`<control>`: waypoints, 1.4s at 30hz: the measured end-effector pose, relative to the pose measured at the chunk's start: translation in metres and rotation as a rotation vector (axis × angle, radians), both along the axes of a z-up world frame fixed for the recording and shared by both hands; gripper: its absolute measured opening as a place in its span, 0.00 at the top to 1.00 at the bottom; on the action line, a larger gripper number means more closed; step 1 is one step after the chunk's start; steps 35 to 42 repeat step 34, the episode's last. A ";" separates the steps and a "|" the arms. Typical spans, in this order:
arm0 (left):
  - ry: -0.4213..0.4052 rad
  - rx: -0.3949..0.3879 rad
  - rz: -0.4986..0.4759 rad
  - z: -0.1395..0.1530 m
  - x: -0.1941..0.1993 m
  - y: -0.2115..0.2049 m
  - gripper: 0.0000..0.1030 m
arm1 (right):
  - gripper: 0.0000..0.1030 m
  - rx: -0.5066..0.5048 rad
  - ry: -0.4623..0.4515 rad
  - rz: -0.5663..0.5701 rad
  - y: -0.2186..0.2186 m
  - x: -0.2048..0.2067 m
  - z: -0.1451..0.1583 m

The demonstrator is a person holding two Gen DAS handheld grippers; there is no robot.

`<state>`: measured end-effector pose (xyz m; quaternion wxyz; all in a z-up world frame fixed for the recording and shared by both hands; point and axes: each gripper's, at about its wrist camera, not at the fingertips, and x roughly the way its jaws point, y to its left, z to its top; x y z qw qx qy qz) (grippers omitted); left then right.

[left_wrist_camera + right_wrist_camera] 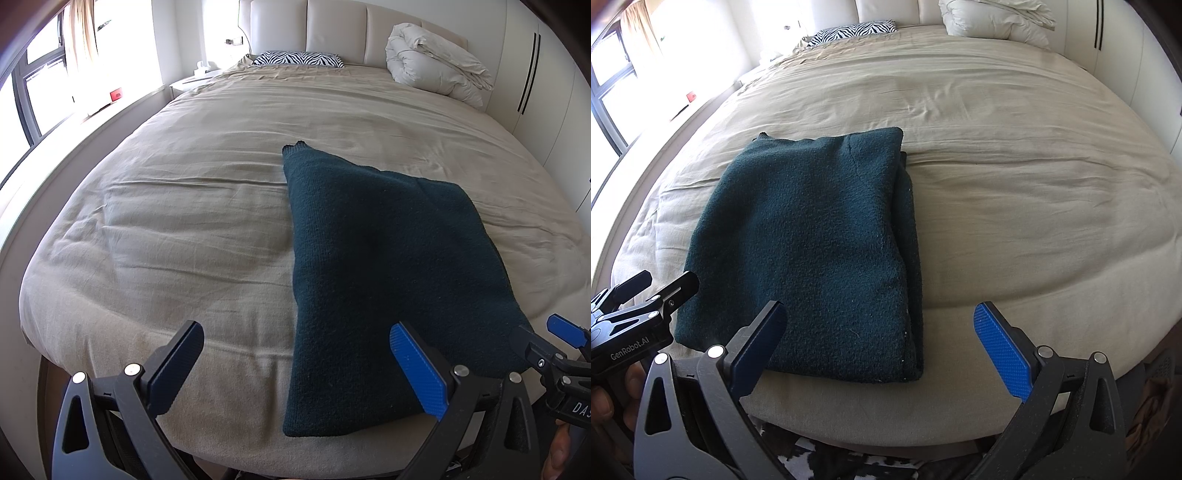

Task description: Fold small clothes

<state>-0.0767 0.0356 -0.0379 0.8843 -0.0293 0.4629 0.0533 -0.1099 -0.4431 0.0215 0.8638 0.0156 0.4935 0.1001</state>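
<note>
Left wrist view puts your left gripper [295, 369], jaws wide, over the folded dark-green fleece garment [369, 266]; your right gripper [886, 347], also wide, is half cropped at 3 o'clock.

Bare bedsheet [1015, 192] flanking the folded sweater [812, 240]; rolled duvet [436, 59], zebra pillow [299, 59] far off

At lower right of the left wrist view, the right tongs [543, 338] are cut off by the frame edge. The sweater's [369, 258] near corner hides behind a blue pad. Small objects on the windowsill [103, 107], upper left, are washed out by glare.
</note>
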 end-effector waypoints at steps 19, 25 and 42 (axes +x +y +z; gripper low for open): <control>0.003 -0.003 0.001 -0.002 -0.001 0.002 0.00 | 0.00 0.001 0.002 0.000 -0.001 0.000 -0.001; 0.004 -0.005 0.001 -0.003 -0.002 0.003 0.00 | 0.00 0.001 0.003 0.001 -0.001 0.000 -0.001; 0.007 -0.007 0.004 -0.005 -0.001 0.008 0.00 | 0.00 0.003 0.006 0.001 -0.002 0.000 -0.003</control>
